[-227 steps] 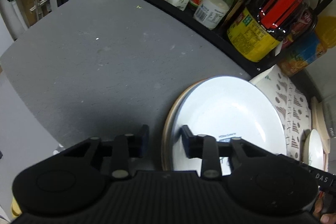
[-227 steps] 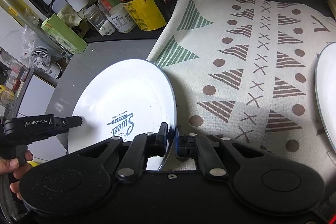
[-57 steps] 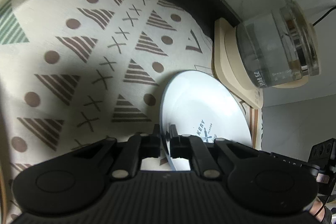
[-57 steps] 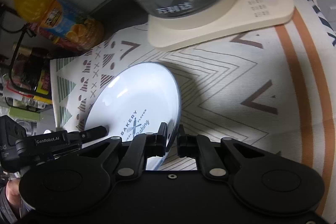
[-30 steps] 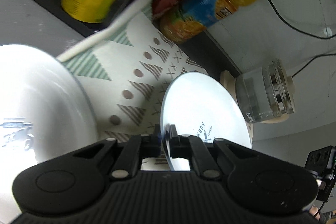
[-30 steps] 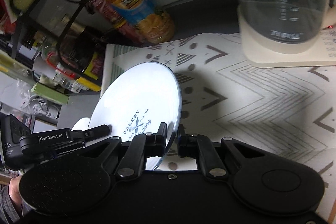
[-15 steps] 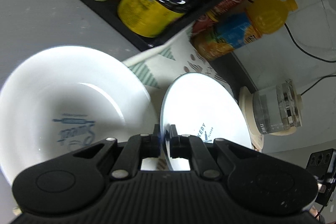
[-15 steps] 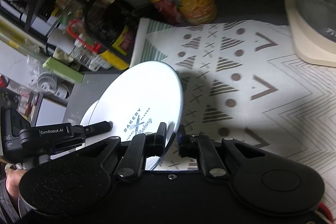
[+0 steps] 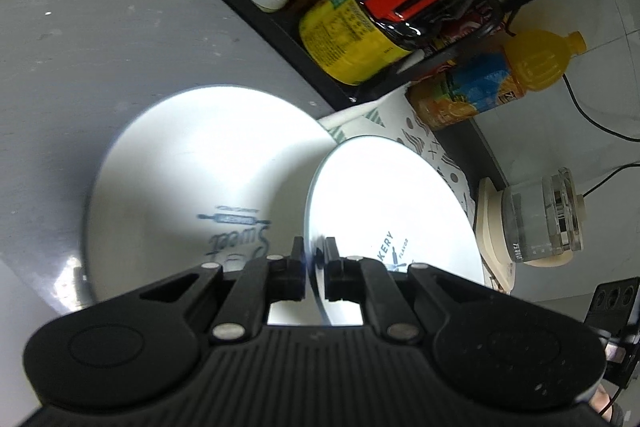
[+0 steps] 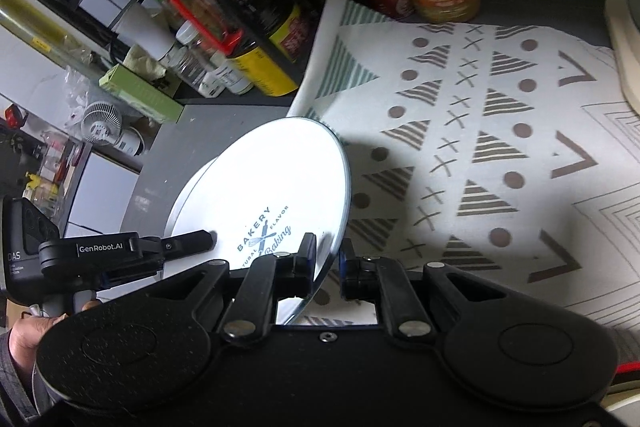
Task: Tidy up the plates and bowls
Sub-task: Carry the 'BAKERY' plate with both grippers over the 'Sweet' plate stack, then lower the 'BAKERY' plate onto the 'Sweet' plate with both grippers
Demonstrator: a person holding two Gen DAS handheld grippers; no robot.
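We hold the small white plate (image 9: 392,211) in the air by its rim, both tools clenched on it: the left tool (image 9: 314,267) pinches one edge and the right tool (image 10: 326,263) pinches the opposite edge. The plate hangs tilted above the larger white plate (image 9: 192,179), which lies on the grey table (image 9: 80,27) just beside the patterned cloth (image 10: 500,155).

The main risk, as we judge it, is the thin edge grip. Each tool bites only a narrow strip of glazed rim, so if our two hands drift apart or twist unevenly, the plate could slide out and strike the plate below, chipping either one. Setting it down at this tilt could also land one edge first and make it skid off centre. The bottles crowded on the black shelf (image 9: 280,23) stand near, so a wide swing might knock one.

The held plate reads "BAKERY", "NATURAL FLAVOR" (partly covered) and "Baking". The lower plate shows "Sweet". The left tool's body carries "GenRobot.AI" and "DAS". The orange drink bottle (image 9: 500,83) and the yellow-labelled jug (image 9: 360,27) have print too small to read.
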